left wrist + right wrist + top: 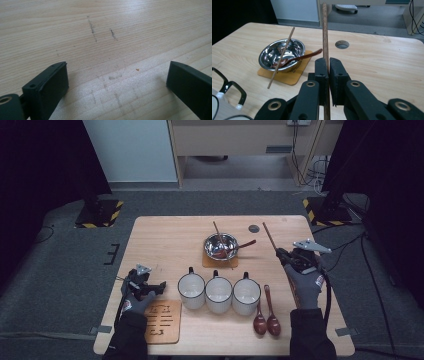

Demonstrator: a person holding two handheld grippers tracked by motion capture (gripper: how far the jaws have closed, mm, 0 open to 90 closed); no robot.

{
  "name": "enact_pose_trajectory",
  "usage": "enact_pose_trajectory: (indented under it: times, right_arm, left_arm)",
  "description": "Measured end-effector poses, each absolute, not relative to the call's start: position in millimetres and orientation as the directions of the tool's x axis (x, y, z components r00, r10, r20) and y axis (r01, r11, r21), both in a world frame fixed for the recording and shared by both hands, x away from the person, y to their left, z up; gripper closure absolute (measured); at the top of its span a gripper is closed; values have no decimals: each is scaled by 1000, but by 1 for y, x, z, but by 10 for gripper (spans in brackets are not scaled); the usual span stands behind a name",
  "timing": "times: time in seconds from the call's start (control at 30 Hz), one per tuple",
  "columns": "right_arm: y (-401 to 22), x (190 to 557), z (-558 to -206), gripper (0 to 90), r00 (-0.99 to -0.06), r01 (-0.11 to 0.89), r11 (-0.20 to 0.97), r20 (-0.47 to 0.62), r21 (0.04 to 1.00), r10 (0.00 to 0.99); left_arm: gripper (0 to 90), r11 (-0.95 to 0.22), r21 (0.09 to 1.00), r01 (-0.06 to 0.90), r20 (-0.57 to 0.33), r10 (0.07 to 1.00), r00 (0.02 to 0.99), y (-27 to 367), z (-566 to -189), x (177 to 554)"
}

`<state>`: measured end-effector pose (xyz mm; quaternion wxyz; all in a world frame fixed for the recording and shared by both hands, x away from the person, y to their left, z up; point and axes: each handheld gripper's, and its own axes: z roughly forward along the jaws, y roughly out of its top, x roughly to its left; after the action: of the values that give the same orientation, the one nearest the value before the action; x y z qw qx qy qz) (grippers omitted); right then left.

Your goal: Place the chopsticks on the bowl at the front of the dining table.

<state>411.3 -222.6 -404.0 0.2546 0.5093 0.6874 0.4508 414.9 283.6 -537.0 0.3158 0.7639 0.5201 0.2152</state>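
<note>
High view: the right gripper (281, 254) sits at the right of the frame, above the counter (165, 235), with a wooden chopstick (269, 236) pinched between its fingers; the stick slants up and to the left from the gripper, toward the frame's upper middle. Right gripper view shows the same hold up close: the two black fingers (321, 72) are pressed together on the chopstick (325, 30), which runs nearly straight up the middle of the frame and passes down between them to the bottom edge.

A steel bowl (220, 244) rests on a small wooden coaster (210, 262) in the centre of the high view, with a second chopstick (217, 231) and a reddish-brown spoon (246, 243) leaning in it. Three white mugs (218, 293) stand in a row below it, two brown spoons (266, 320) to their right.

The left gripper (150, 287) is low at lower left, beside a carved wooden board (163, 321). In the left gripper view its fingers (53, 82) are spread wide over bare counter (105, 30), nothing between them.
</note>
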Motion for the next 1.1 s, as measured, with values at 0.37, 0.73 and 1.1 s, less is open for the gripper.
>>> enact_pose_trajectory:
  times: [0.37, 0.73, 1.1]
  right_arm:
    - [-211, 422, -393, 853, -362, 452, 71, 110, 889, 926]
    - [-197, 436, -381, 852, -373, 432, 68, 109, 899, 921]
    - [-183, 449, -377, 853, -383, 425, 66, 113, 903, 917]
  left_arm:
    - [28, -260, 706, 659, 0, 931, 366, 284, -537, 415]
    - [28, -260, 706, 659, 0, 930, 366, 284, -537, 415]
    - [29, -259, 706, 659, 0, 930, 366, 284, -537, 415]
